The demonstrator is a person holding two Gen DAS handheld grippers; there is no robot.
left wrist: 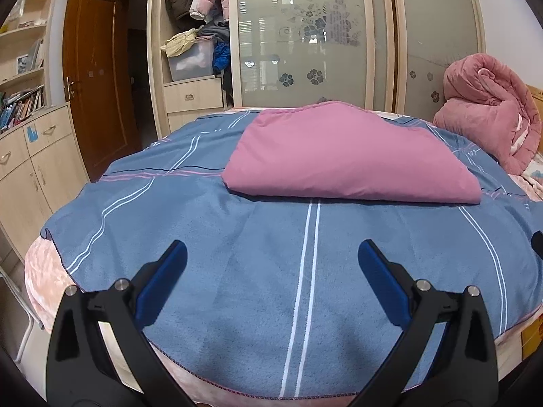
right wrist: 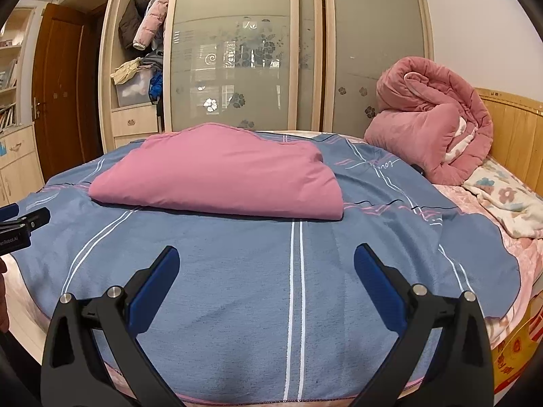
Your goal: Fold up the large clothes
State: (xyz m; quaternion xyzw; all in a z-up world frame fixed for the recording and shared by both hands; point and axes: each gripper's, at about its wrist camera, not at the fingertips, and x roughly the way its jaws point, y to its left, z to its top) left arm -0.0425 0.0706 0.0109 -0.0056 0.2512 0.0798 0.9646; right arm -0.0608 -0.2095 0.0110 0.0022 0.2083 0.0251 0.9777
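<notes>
A pink garment (left wrist: 346, 156) lies folded into a thick flat rectangle on a blue striped blanket (left wrist: 237, 264) that covers the bed; it also shows in the right wrist view (right wrist: 220, 176), on the blanket (right wrist: 237, 288). My left gripper (left wrist: 271, 254) is open and empty, held over the blanket's near part, short of the garment. My right gripper (right wrist: 266, 261) is open and empty in the same way. The left gripper's body (right wrist: 20, 224) shows at the left edge of the right wrist view.
A rolled pink quilt (right wrist: 437, 122) sits at the bed's far right by the wooden headboard (right wrist: 509, 129). A floral cloth (right wrist: 505, 200) lies beside it. A wardrobe with glass sliding doors (left wrist: 305, 34) stands behind the bed. Cabinets and bookshelves (left wrist: 27, 142) stand at left.
</notes>
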